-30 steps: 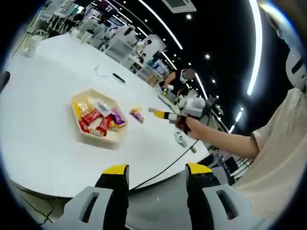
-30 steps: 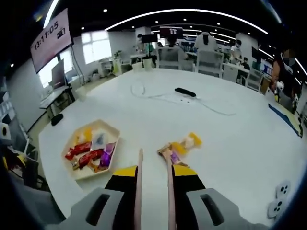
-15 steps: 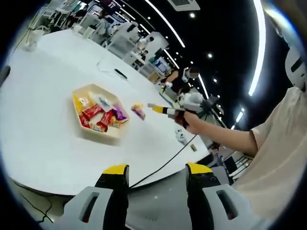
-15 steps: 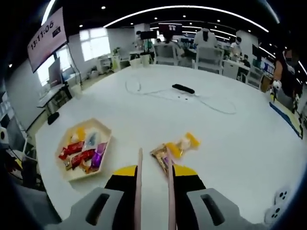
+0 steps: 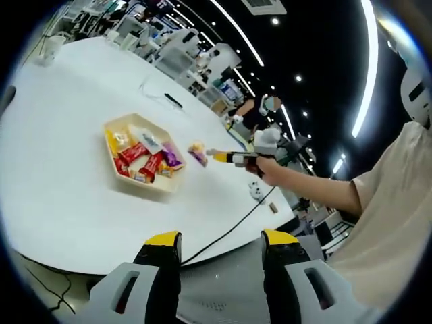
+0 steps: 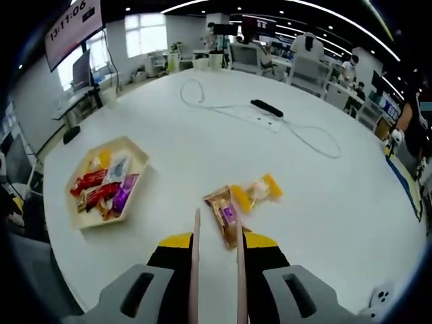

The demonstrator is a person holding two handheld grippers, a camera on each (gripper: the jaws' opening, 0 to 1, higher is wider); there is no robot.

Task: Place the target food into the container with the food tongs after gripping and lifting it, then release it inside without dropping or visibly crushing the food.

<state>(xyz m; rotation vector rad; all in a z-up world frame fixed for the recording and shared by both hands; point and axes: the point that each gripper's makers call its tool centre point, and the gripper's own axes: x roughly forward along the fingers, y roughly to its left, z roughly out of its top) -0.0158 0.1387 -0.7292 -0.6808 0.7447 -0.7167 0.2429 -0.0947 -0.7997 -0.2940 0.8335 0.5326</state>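
A cable (image 6: 290, 128) with a power strip (image 6: 265, 108) crosses the white desk (image 6: 337, 202) far beyond the hexagonal tray (image 6: 101, 183) of wrapped snacks. Right of that tray, just beside each other, lie a brown-and-purple packet (image 6: 225, 214), its long axis running away from me, and a yellow packet (image 6: 256, 191) lying crosswise. My tongs (image 6: 216, 233) pinched in my right fingers (image 6: 216, 251) stand slightly apart at the brown packet's near end; my left fingers (image 5: 221, 244) are spread, short of the desk.

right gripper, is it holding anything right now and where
The right gripper is shut on the food tongs, pinching their two arms low down. The tongs' tips are empty; the snack packets lie on the table.

table (image 6: 337, 196): smooth matt white | snack packets (image 6: 223, 214): glossy wrappers | tray (image 6: 138, 175): matt beige
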